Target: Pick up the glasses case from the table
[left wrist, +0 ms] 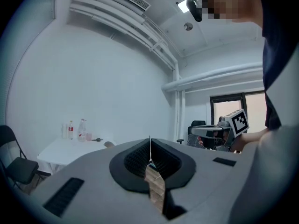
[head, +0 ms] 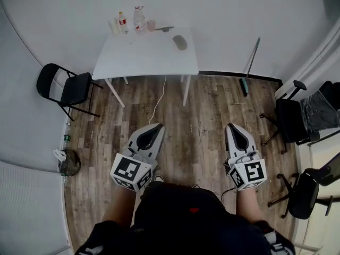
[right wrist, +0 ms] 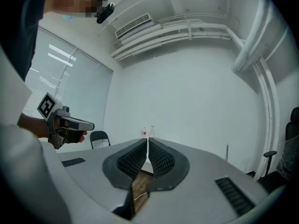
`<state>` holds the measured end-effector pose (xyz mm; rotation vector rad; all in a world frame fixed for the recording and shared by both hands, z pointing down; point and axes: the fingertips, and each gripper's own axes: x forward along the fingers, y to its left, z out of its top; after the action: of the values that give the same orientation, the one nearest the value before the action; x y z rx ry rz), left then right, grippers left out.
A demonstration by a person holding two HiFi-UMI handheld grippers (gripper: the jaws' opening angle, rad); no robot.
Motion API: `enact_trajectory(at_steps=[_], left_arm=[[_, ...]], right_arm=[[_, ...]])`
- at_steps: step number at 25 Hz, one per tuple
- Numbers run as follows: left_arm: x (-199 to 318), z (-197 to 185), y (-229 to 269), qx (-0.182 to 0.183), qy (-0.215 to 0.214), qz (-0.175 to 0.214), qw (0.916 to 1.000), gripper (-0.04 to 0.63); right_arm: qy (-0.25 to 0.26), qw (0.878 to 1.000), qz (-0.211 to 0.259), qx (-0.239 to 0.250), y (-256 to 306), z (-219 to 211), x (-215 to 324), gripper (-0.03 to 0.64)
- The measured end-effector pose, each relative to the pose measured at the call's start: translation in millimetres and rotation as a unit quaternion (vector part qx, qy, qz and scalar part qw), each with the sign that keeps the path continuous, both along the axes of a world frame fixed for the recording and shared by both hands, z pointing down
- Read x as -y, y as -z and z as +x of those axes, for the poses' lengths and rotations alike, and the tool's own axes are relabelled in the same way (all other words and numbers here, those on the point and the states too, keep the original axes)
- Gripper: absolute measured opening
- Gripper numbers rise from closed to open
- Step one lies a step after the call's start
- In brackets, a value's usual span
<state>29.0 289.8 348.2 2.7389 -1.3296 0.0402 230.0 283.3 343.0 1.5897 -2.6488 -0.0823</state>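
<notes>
Both shut: left tongs point(head: 159, 126), right tongs point(head: 231, 126); glasses case point(head: 180, 42) seemingly on table point(head: 143, 60)

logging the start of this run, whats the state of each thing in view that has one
left tongs: shut, empty
right tongs: shut, empty
glasses case: lying on the table, untouched, looks closed
red-label bottle: upright
clear bottle: upright
folding chair: unfolded, nobody on it
</notes>
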Motion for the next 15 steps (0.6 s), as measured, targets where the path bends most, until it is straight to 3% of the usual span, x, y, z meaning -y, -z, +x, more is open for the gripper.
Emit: enact_trajectory(at_steps=[5, 10, 15], left_arm=[[7.4, -39.8, -6.4, 0.0, -0.015, -0.009, 0.9999, 0.023], [17.7, -85.0, -17.4, 0.025, -0.024, -0.011, 0.9993, 0.023], [27.1, -101.8, -25.9, 0.024, -0.046, -0.014, 0.9986, 0.023]], right_arm=[[0.01, 1.0, -0.019, 0.004, -8.6, -59.9, 6.8, 0.028], [0.015, 0.999, -0.028, 0.007, -19.0, -121.0, 15.5, 0.028], [0.0, 0.999, -0.038, 0.004, -28.5, -138.2, 25.6, 0.028]])
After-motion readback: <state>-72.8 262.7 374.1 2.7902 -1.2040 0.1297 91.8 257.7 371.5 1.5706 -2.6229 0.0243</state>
